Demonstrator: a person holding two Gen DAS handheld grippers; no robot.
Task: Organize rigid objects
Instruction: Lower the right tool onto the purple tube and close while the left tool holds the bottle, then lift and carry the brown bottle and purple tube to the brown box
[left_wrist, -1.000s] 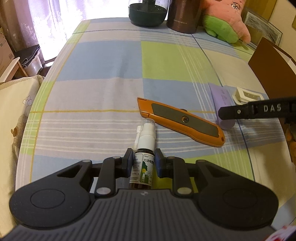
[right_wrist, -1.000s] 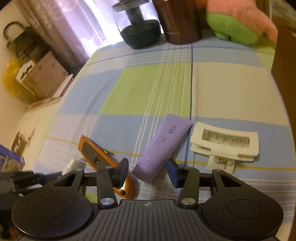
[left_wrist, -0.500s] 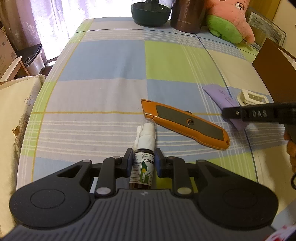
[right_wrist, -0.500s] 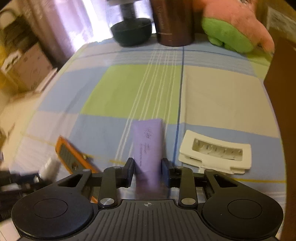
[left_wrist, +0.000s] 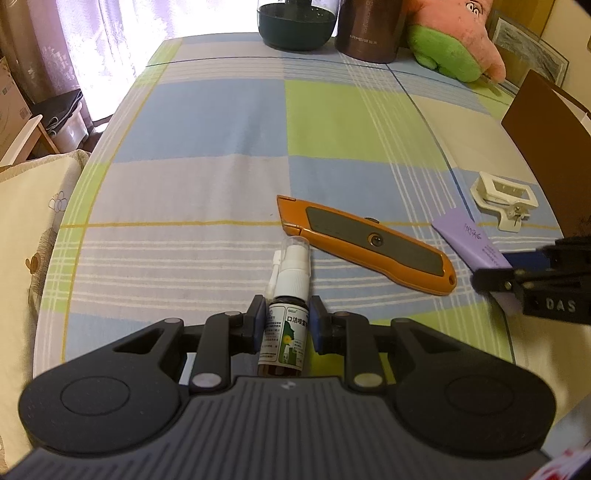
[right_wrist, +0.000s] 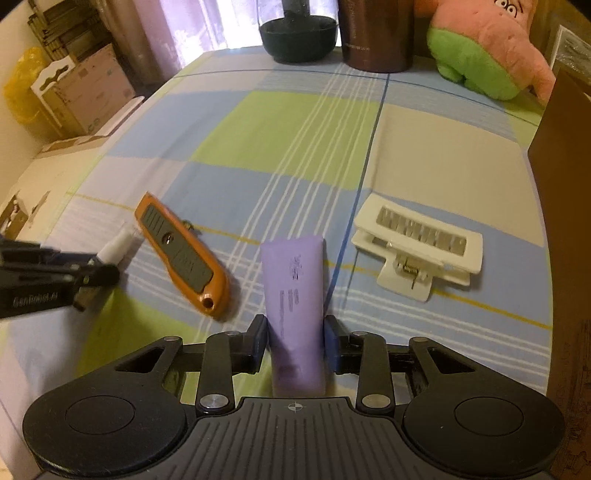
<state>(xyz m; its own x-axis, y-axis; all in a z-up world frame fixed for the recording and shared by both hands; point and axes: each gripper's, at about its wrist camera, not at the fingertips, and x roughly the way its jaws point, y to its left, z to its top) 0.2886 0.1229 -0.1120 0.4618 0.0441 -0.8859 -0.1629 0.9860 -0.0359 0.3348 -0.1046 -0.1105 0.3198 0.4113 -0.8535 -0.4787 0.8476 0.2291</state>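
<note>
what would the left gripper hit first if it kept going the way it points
Holding the spray bottle, the left gripper would likely drive its nozzle into the tablecloth, probably just short of the knife.

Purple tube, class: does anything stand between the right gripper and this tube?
Nothing visible does. The purple tube already lies between the fingers of the right gripper, whose jaws are opening. The orange utility knife lies off to one side and the white hair clip to the other, both clear of the fingers.
</note>
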